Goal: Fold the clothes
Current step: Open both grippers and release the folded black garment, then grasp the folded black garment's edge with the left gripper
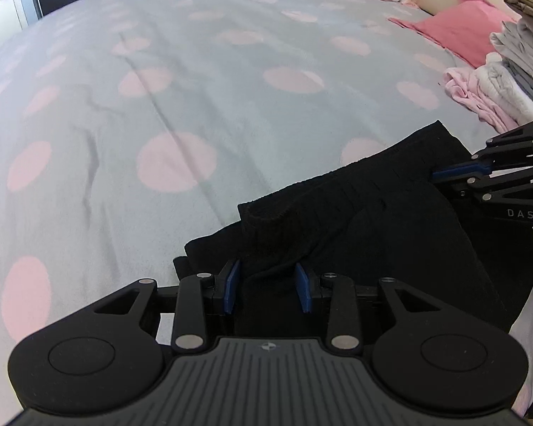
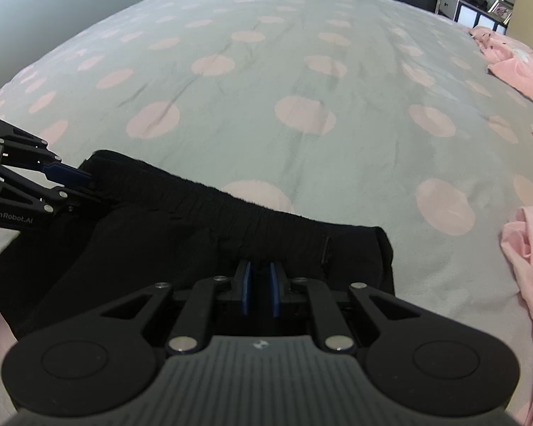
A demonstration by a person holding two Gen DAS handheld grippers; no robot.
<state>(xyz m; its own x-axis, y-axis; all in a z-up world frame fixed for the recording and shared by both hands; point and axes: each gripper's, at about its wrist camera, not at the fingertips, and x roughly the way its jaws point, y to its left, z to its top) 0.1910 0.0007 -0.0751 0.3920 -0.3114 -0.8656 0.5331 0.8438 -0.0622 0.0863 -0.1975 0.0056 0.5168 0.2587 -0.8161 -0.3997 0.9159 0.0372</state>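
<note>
Bedspread (image 1: 195, 81), grey with pink dots, carries black shorts (image 1: 373, 220) at its near edge. Folded clothes (image 1: 515, 56) are stacked beside. Left gripper (image 1: 266, 285) is clamped on the shorts' fabric; right gripper (image 2: 259, 284) pinches the waistband, fingers nearly together.

A black, soft-knit pair of shorts with a gathered elastic waistband (image 2: 209, 227) (image 1: 366, 213) lies partly folded at the near edge of the bed, part of its cloth hanging over that edge. The ribbed waistband runs across the garment's far side, slightly bunched and rumpled. Layers overlap at one end, where a folded corner sticks out.
</note>
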